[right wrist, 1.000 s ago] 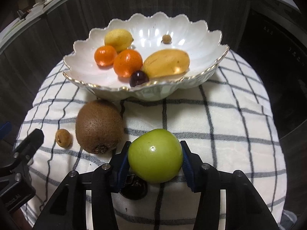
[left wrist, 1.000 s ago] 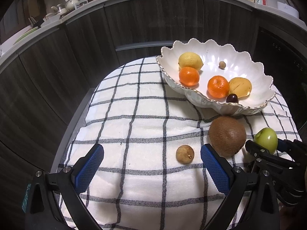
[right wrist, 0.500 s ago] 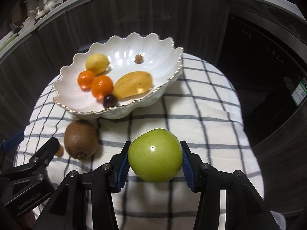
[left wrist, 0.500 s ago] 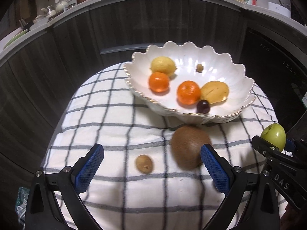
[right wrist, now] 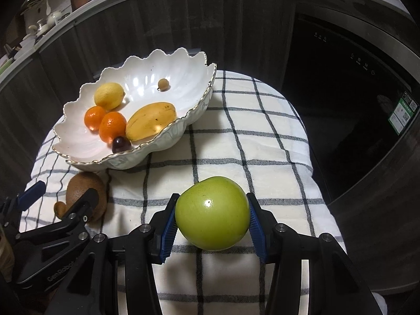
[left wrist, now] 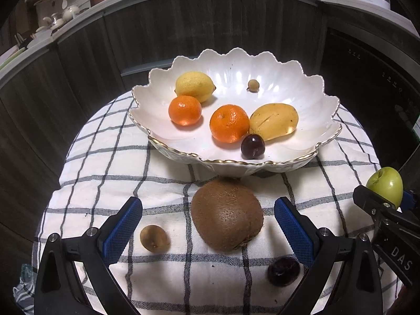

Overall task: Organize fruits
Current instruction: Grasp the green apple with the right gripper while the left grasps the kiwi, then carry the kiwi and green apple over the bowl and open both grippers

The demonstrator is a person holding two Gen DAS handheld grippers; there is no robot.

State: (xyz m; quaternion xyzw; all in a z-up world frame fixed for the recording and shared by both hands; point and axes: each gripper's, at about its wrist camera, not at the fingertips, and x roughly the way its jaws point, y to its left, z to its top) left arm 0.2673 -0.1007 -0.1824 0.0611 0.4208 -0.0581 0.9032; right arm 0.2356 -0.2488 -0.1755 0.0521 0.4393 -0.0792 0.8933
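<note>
A: Change since a second ago: left tongs (left wrist: 207,225) have shifted across the table toward the kiwi (left wrist: 227,215); it sat off their right pad then and is now between the pads. Right tongs (right wrist: 212,223) have carried the green apple (right wrist: 212,213) away from the bowl (right wrist: 78,136), which reads smaller and further left in the right wrist view.

B: State of the left tongs?

A: Released, pads wide apart. On the checked cloth (left wrist: 110,168), left to right: a small brown fruit (left wrist: 154,237) just inside the left pad, the kiwi near the right pad with a gap showing, and a dark grape (left wrist: 283,270) close to the camera, under the right pad. No contact that I can see.

B: Bowl contents?

A: White scalloped bowl, gold rim, just behind the kiwi. Left to right: a lemon (left wrist: 194,86), two tangerines (left wrist: 185,110), a small brown fruit (left wrist: 253,85) at the back, a dark grape (left wrist: 252,146) at the front, a yellow mango (left wrist: 274,121).

B: Right tongs?

A: Clenched on the green apple, both blue pads pressed to its sides, held above the cloth to the right of the bowl.
</note>
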